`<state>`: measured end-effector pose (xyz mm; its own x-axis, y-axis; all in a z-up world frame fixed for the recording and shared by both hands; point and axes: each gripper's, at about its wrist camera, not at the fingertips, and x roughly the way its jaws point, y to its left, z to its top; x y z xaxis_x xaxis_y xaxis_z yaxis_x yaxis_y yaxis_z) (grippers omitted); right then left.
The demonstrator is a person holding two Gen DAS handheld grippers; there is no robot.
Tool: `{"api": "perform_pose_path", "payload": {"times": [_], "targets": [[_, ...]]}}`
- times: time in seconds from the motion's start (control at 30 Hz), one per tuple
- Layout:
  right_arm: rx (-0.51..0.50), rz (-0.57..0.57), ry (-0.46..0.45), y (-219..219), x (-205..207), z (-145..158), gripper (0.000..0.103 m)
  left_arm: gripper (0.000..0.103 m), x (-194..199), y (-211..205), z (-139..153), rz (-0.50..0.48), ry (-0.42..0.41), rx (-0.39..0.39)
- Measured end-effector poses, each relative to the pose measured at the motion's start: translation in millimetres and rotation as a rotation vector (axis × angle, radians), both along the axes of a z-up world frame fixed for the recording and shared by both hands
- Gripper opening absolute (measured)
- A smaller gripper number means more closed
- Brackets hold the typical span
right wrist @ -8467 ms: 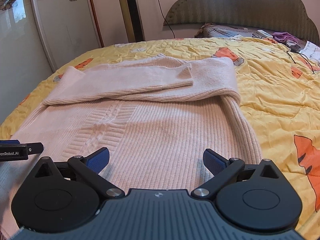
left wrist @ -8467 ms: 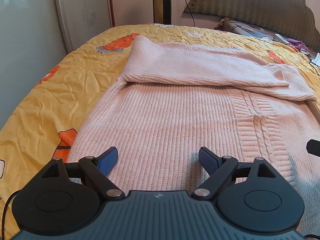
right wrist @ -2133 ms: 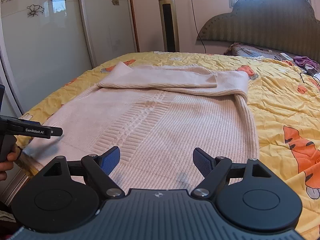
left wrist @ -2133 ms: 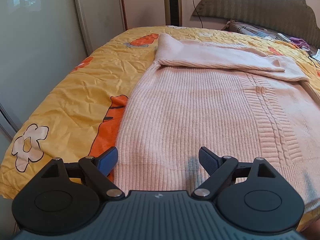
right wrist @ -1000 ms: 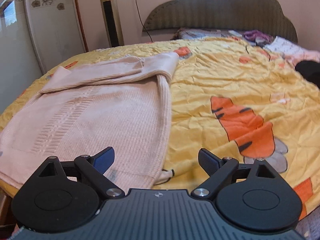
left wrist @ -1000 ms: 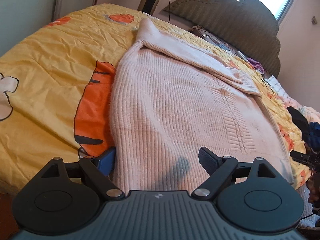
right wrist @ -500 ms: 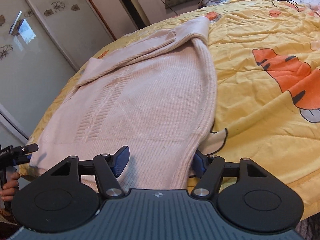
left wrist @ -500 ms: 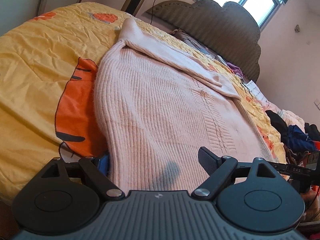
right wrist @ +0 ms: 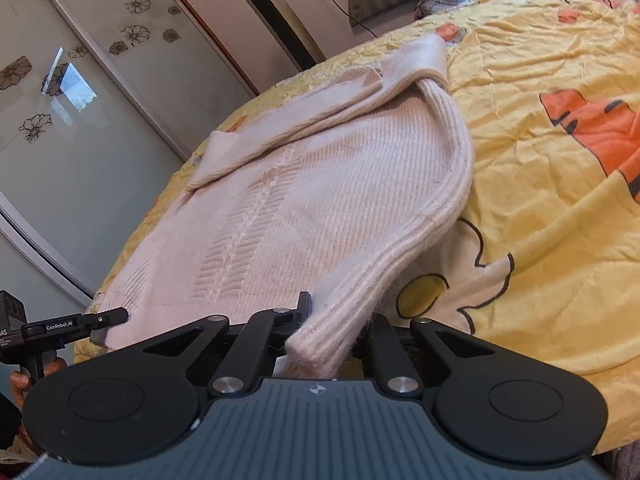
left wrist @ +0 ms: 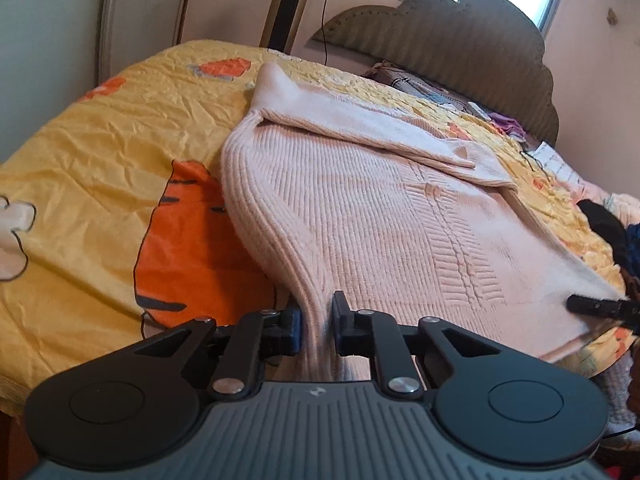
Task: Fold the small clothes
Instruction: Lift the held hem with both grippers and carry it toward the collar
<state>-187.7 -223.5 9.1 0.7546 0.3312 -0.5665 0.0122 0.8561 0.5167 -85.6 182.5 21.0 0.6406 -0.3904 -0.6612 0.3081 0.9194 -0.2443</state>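
Pinching a near hem corner, the left gripper [left wrist: 316, 322] has its jaws closed on the pale pink ribbed knit sweater [left wrist: 372, 216], which lies spread across the yellow cartoon-print bedspread [left wrist: 100, 152] with its sleeves folded over the far end; the gripped edge lifts off the bed. From the right wrist, the right gripper [right wrist: 340, 330] clamps the sweater's [right wrist: 320, 200] other near corner, raised above the bedspread [right wrist: 560, 200], the left gripper [right wrist: 100, 326] visible at that hem's far end.

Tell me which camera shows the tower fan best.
The right wrist view: the tower fan stands whole and lit against the wall beyond the pink sweater. The left wrist view shows only a dark column of it, cut by the top edge.
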Motion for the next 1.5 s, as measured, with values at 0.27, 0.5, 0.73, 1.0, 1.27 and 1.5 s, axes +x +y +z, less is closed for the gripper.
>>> {"api": "perform_pose_path", "payload": {"times": [0.27, 0.5, 0.73, 1.0, 1.27, 1.5], "targets": [[-0.235, -0.013, -0.14, 25, 8, 35, 0.011, 0.014, -4, -44, 30, 0.033, -0.116, 0.136], [-0.274, -0.021, -0.196, 33, 28, 50, 0.011, 0.014, 11, -61, 43, 0.075, -0.131, 0.184], [-0.311, -0.038, -0.238, 34, 47, 59, 0.011, 0.014, 28, -67, 54, 0.115, -0.16, 0.211], [-0.347, -0.057, -0.267, 38, 65, 64, 0.011, 0.014, 45, -68, 60, 0.155, -0.159, 0.217], [-0.342, -0.082, -0.292, 33, 76, 67, 0.011, 0.014, 61, -70, 64, 0.187, -0.157, 0.243], [-0.365, -0.091, -0.3, 32, 87, 66, 0.01, 0.014, 77, -74, 62, 0.215, -0.155, 0.253]]}}
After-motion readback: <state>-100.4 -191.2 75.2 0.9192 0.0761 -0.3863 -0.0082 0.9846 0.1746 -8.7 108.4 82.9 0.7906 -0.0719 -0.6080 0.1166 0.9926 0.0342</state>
